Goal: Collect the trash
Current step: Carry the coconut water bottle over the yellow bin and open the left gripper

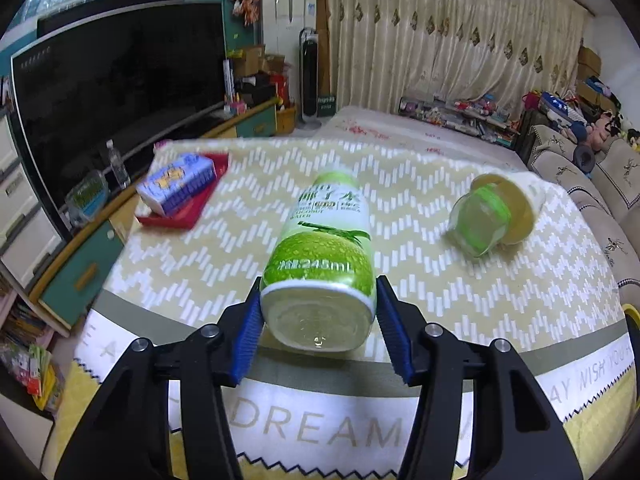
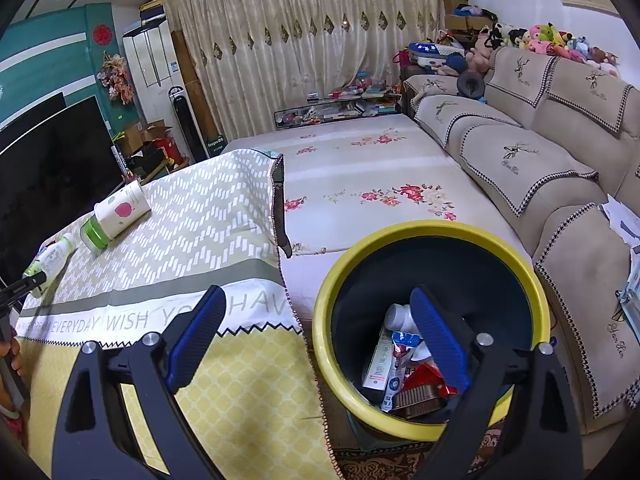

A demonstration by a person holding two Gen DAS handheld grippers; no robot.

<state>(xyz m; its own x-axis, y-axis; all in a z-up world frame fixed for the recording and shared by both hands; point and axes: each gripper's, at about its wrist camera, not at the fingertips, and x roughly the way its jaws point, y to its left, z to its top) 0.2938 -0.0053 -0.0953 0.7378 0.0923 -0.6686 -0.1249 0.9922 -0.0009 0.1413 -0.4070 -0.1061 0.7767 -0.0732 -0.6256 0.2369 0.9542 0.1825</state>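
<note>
Left gripper (image 1: 320, 320) blue ribbed pads clamp the glossy green-white plastic coconut-water bottle (image 1: 324, 256), lying on the zigzag-woven tablecloth (image 1: 400, 208). Right gripper (image 2: 316, 344) spread wide, empty, above the round yellow-rimmed bin (image 2: 400, 236).

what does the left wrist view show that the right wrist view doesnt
Only the left wrist view: the left tongs around the base of the bottle, a tissue pack on a red tray.
Only the right wrist view: the right tongs open and empty, the bin with trash inside, the sofa.
Both: the bottle, the cup lying on its side, the cloth, the TV.
</note>
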